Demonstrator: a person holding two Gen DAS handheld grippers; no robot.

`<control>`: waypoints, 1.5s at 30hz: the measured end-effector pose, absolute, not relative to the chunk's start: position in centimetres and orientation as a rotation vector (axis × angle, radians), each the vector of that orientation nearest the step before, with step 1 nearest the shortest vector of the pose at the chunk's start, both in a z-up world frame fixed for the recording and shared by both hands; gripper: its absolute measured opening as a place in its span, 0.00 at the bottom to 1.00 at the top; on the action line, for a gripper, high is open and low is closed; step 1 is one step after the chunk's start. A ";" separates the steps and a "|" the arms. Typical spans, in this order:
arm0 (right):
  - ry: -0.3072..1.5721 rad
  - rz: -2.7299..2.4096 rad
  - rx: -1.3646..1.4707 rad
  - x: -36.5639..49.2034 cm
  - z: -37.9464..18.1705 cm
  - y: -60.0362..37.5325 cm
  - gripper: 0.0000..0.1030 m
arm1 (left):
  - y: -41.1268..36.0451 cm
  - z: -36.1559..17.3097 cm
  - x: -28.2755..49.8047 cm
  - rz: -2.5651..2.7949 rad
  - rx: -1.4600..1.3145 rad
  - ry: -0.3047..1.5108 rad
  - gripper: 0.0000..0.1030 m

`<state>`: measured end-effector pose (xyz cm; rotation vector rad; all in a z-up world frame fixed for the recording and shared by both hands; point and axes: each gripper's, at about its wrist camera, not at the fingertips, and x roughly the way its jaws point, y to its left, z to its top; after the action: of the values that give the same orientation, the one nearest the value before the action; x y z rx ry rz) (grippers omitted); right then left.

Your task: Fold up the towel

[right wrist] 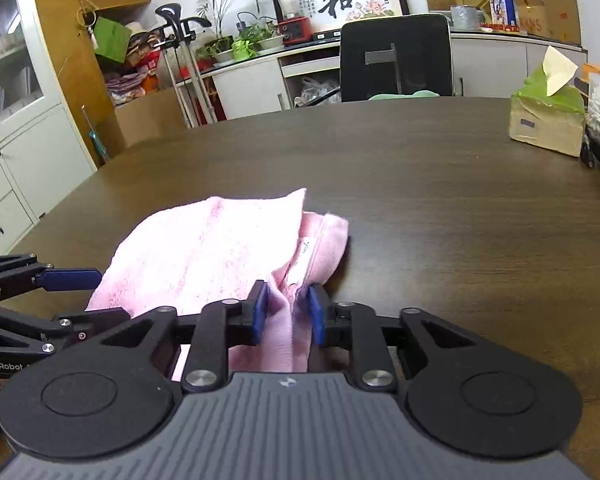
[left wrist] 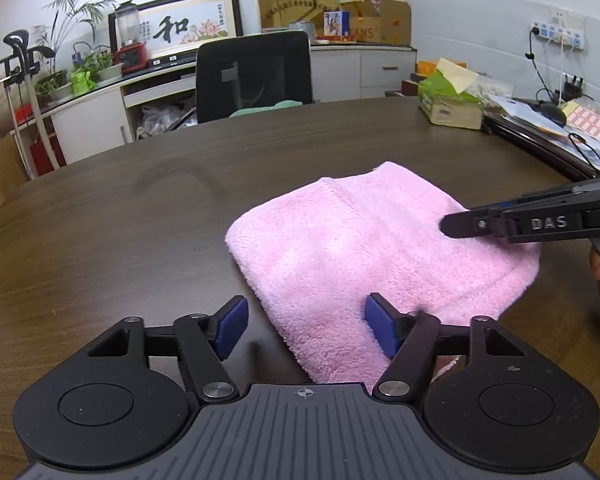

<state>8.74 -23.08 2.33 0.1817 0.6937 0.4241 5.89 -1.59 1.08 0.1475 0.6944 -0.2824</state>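
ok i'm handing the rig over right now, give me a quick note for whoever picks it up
Left tool: open, empty, low over the towel's near left edge.
Right tool: shut on a bunched fold at the near edge of the pink towel.
Towel: on the dark wooden table, already folded over into a thick stack, far corners uneven, label showing on the right side.
Done: at least one fold.
Left: probably finish or release the fold the right tool holds, then square the edges.

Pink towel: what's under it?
The pink towel lies folded on the dark wood table, and the right gripper pinches its near edge. Folded layers show there; whatever lies beneath them is covered.
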 end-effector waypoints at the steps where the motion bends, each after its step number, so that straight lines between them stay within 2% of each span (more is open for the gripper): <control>1: 0.678 0.422 0.204 8.5 2.7 -23.4 0.25 | -1.3 1.1 6.0 -0.275 0.135 0.695 0.66; 6: 0.564 0.431 0.268 5.9 4.8 -24.5 0.28 | 0.6 1.4 6.7 -0.216 0.069 0.709 0.63; 8: 0.546 0.468 0.253 4.8 5.1 -23.9 0.31 | 1.4 1.7 6.9 -0.216 0.026 0.719 0.62; 14: 0.576 0.554 -0.053 1.3 4.2 -18.0 0.39 | 2.3 2.5 5.9 -0.239 0.024 0.699 0.62; 18: 0.615 0.503 -0.140 1.9 2.9 -15.6 0.42 | 1.9 1.9 5.9 -0.231 0.077 0.704 0.62; 25: 0.652 0.463 -0.075 6.1 2.7 -15.3 0.53 | 0.9 1.1 7.1 -0.140 0.150 0.666 0.65; 33: 0.556 0.501 0.009 4.8 2.9 -16.6 0.53 | 3.6 2.7 7.2 -0.025 0.025 0.593 0.64; 36: 0.473 0.422 0.022 2.9 4.2 -18.1 0.60 | 5.3 4.2 5.5 0.018 -0.060 0.548 0.64; 37: 0.466 0.405 0.034 2.6 4.5 -18.6 0.69 | 5.9 4.5 4.7 0.022 -0.090 0.547 0.64; 38: 0.470 0.395 0.049 2.1 4.6 -19.1 0.73 | 6.3 4.7 4.0 0.029 -0.111 0.548 0.64; 45: 0.582 0.298 0.058 1.8 3.2 -20.0 0.80 | 7.3 3.1 0.7 0.060 -0.121 0.629 0.66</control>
<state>1.81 -20.03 3.24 0.0580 0.5820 0.2979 0.75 7.28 3.10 -0.1214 0.6290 0.0604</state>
